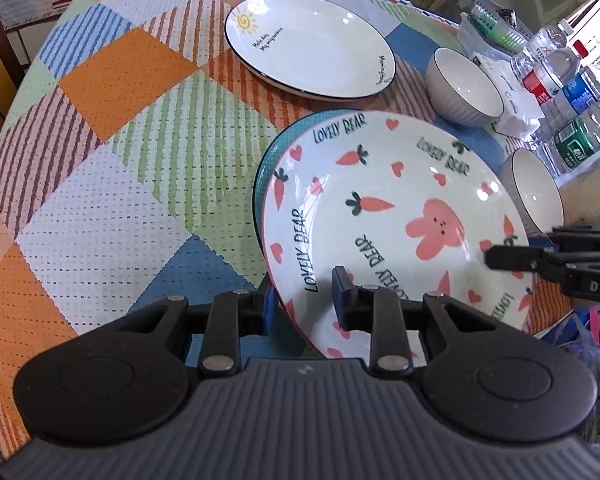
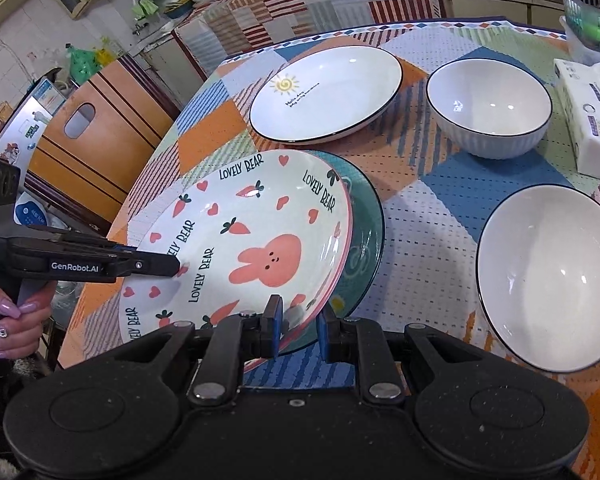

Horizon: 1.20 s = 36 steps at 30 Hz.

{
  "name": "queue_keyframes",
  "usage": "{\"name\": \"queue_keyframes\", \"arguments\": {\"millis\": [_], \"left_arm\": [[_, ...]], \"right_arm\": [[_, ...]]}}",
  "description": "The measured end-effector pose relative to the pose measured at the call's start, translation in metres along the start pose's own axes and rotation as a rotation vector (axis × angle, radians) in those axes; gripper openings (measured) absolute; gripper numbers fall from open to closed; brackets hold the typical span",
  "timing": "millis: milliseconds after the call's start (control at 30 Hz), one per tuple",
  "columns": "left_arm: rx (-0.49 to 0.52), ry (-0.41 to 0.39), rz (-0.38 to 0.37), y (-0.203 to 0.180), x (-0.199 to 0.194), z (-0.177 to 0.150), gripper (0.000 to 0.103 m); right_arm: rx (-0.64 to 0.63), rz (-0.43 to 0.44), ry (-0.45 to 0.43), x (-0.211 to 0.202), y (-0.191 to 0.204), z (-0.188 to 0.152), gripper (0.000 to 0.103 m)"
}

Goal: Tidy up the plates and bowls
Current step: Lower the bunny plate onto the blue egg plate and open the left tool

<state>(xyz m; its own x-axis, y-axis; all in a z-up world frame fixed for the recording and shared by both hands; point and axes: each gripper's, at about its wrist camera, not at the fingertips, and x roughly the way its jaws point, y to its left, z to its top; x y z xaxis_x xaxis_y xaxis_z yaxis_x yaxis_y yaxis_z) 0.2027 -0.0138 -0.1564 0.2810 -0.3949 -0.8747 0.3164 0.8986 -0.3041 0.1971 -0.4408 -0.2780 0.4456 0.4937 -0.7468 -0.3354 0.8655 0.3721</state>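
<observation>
Both my grippers pinched the bunny plate (image 1: 396,216) by opposite rims, left gripper (image 1: 306,304) and right gripper (image 2: 298,328) nearly closed, keeping it balanced over the teal plate (image 2: 364,248) directly beneath; the sun plate (image 2: 328,96) and bowls sat beyond my fingertips.

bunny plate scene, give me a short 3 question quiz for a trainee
1. True or false: the bunny plate lies flat on the tablecloth.
2. Which thing sits directly under the bunny plate? A) teal plate B) sun plate C) tissue pack
3. How many white bowls are on the table, and is anything in them?

Key
1. False: it is tilted, with the left gripper and the right gripper each having jaws closed on its rim.
2. A
3. Two, a far bowl and a near bowl, both empty.
</observation>
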Motion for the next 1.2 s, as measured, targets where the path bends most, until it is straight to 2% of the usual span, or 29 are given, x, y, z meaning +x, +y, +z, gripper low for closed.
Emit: {"name": "queue_keyframes", "arguments": {"millis": [67, 400, 733, 933, 1200], "left_arm": [[-0.012, 0.012, -0.006, 0.001, 0.004, -0.002, 0.026], [0.001, 0.046, 0.007, -0.003, 0.019, -0.001, 0.027], [-0.019, 0.056, 0.029, 0.0, 0.027, 0.003, 0.029], [-0.013, 0.075, 0.001, 0.002, 0.03, 0.007, 0.027], [-0.028, 0.067, -0.013, 0.007, 0.02, 0.008, 0.026]], "right_arm": [[0.002, 0.01, -0.001, 0.004, -0.006, 0.001, 0.022], [-0.003, -0.047, 0.041, 0.016, -0.008, 0.004, 0.024], [-0.1, -0.256, 0.109, 0.026, 0.034, 0.011, 0.036], [-0.115, -0.381, 0.137, 0.035, 0.044, 0.007, 0.038], [-0.148, -0.457, 0.122, 0.049, 0.047, 0.008, 0.039]]}}
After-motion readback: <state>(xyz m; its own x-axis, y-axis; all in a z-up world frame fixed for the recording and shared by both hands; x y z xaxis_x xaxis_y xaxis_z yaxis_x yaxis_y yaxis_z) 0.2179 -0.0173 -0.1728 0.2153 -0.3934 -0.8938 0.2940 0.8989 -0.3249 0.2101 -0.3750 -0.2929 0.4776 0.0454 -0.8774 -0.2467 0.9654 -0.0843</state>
